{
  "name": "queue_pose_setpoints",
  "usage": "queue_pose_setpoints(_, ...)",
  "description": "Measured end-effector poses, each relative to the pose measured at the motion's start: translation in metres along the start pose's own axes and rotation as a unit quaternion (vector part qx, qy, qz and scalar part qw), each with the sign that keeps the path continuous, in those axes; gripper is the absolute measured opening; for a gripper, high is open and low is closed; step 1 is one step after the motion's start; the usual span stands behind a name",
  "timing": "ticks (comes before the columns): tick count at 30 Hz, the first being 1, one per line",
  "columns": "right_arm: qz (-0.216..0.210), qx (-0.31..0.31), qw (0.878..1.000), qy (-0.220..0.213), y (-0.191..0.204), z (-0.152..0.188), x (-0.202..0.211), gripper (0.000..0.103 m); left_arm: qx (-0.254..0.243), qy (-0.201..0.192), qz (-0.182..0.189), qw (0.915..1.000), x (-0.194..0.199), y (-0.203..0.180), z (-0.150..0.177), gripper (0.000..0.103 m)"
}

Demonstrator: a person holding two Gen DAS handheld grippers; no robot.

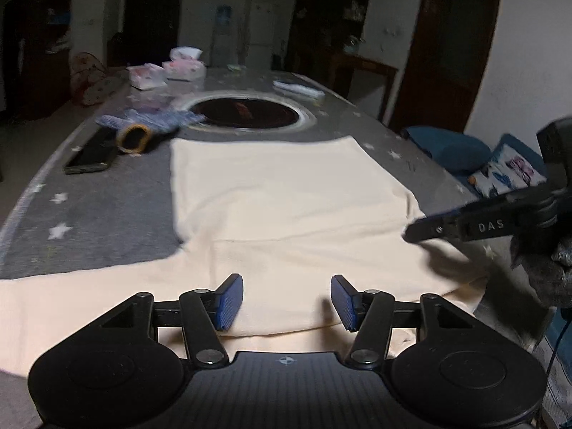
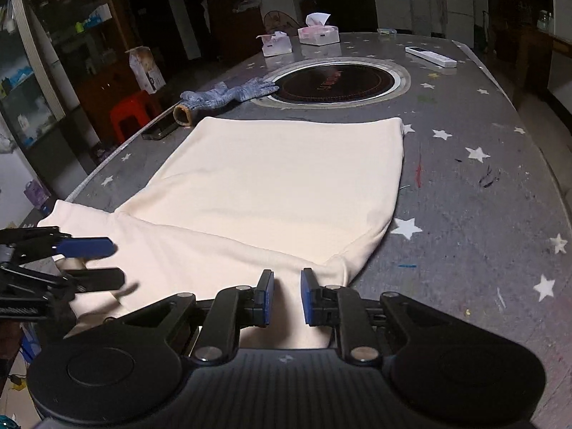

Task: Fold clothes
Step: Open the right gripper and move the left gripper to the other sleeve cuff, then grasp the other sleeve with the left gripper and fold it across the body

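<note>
A cream garment [image 1: 286, 207] lies flat on the grey star-patterned table [image 1: 89, 214], its far edge near the round black hob. In the right wrist view the garment [image 2: 279, 186] has one sleeve spread to the left and the other folded in near my right gripper. My left gripper [image 1: 287, 302] is open just above the garment's near edge, holding nothing. It also shows at the left of the right wrist view [image 2: 103, 262]. My right gripper [image 2: 287, 298] hovers over the garment's near right corner with its jaws narrowly apart and empty. It shows side-on in the left wrist view [image 1: 411, 230].
A round black hob [image 2: 336, 80] is set in the table beyond the garment. A blue knit glove [image 2: 228, 94], a brown roll [image 2: 184, 114] and a black phone [image 1: 91, 153] lie at the far left. Tissue packs [image 2: 318, 34] and a white remote [image 2: 430, 56] sit at the back.
</note>
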State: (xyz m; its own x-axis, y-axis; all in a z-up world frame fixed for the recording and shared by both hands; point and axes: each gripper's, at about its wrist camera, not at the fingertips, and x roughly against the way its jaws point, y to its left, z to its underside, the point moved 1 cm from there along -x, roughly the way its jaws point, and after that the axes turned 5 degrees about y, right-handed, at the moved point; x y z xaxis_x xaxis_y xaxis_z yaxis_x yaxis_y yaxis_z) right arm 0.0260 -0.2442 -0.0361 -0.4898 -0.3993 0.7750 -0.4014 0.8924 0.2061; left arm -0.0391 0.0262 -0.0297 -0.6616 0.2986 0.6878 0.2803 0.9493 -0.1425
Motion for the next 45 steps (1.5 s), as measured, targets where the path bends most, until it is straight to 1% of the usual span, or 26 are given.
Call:
queue_pose_setpoints(2, -0.004, 0.002, 1.000, -0.003, 0.002, 0.000, 0.002, 0.016, 0.012, -0.011, -0.016, 0.9997, 0.010, 0.009, 0.003, 0.057)
queue_pose_setpoints(4, -0.007, 0.007, 1.000, -0.004, 0.005, -0.001, 0.003, 0.016, 0.033, -0.017, -0.043, 0.9984, 0.019, 0.023, 0.007, 0.057)
queue_pose_setpoints(6, 0.000, 0.013, 1.000, 0.006, 0.007, 0.000, -0.002, 0.016, 0.057, -0.022, -0.073, 0.9955, 0.028, 0.039, 0.013, 0.058)
queue_pose_setpoints(8, 0.002, 0.015, 1.000, 0.008, 0.007, 0.001, -0.004, 0.016, 0.085, -0.030, -0.103, 0.9907, 0.038, 0.058, 0.019, 0.058)
queue_pose_setpoints(11, 0.000, 0.016, 1.000, 0.003, 0.009, -0.002, 0.001, 0.016, 0.117, -0.040, -0.154, 0.9803, 0.052, 0.084, 0.029, 0.058)
queue_pose_setpoints(14, 0.001, 0.024, 1.000, -0.002, 0.013, -0.004, 0.005, 0.016, 0.145, -0.048, -0.205, 0.9668, 0.064, 0.110, 0.037, 0.058)
queue_pose_setpoints(17, 0.001, 0.032, 0.999, -0.005, 0.017, -0.005, 0.008, 0.016, 0.181, -0.054, -0.241, 0.9521, 0.073, 0.133, 0.045, 0.058)
queue_pose_setpoints(19, 0.003, 0.037, 0.999, -0.006, 0.020, -0.005, 0.009, 0.016, 0.203, -0.056, -0.257, 0.9432, 0.077, 0.145, 0.048, 0.058)
queue_pose_setpoints(20, 0.003, 0.039, 0.999, -0.006, 0.022, -0.005, 0.009, 0.016, 0.210, -0.057, -0.261, 0.9404, 0.077, 0.149, 0.050, 0.057)
queue_pose_setpoints(24, 0.001, 0.046, 0.999, -0.009, 0.028, -0.006, 0.011, 0.016, 0.224, -0.048, -0.269, 0.9354, 0.073, 0.162, 0.054, 0.057)
queue_pose_setpoints(26, 0.001, 0.048, 0.999, -0.011, 0.030, -0.007, 0.012, 0.016, 0.234, -0.044, -0.268, 0.9337, 0.070, 0.168, 0.056, 0.050)
queue_pose_setpoints(27, 0.001, 0.048, 0.999, -0.012, 0.030, -0.007, 0.013, 0.016, 0.241, -0.042, -0.265, 0.9327, 0.068, 0.170, 0.057, 0.043)
queue_pose_setpoints(29, 0.002, 0.050, 0.999, -0.014, 0.031, -0.007, 0.014, 0.016, 0.253, -0.047, -0.259, 0.9310, 0.069, 0.173, 0.059, 0.037)
queue_pose_setpoints(31, 0.003, 0.051, 0.999, -0.016, 0.032, -0.007, 0.016, 0.016, 0.251, -0.050, -0.264, 0.9299, 0.069, 0.173, 0.059, 0.021)
queue_pose_setpoints(33, 0.005, 0.050, 0.999, -0.016, 0.031, -0.007, 0.016, 0.016, 0.252, -0.052, -0.268, 0.9285, 0.069, 0.174, 0.058, 0.012)
queue_pose_setpoints(34, 0.006, 0.049, 0.999, -0.017, 0.031, -0.007, 0.017, 0.016, 0.254, -0.053, -0.268, 0.9278, 0.070, 0.175, 0.057, 0.009)
queue_pose_setpoints(36, 0.007, 0.047, 0.999, -0.019, 0.030, -0.007, 0.017, 0.016, 0.255, -0.063, -0.264, 0.9281, 0.074, 0.174, 0.054, 0.008)
queue_pose_setpoints(38, 0.007, 0.046, 0.999, -0.021, 0.028, -0.006, 0.019, 0.016, 0.246, -0.082, -0.254, 0.9318, 0.081, 0.167, 0.047, 0.007)
queue_pose_setpoints(41, 0.008, 0.043, 0.999, -0.025, 0.027, -0.006, 0.021, 0.016, 0.225, -0.109, -0.232, 0.9401, 0.090, 0.153, 0.031, 0.007)
queue_pose_setpoints(45, 0.006, 0.038, 0.999, -0.031, 0.024, -0.006, 0.023, 0.016, 0.187, -0.143, -0.187, 0.9538, 0.098, 0.124, 0.003, 0.007)
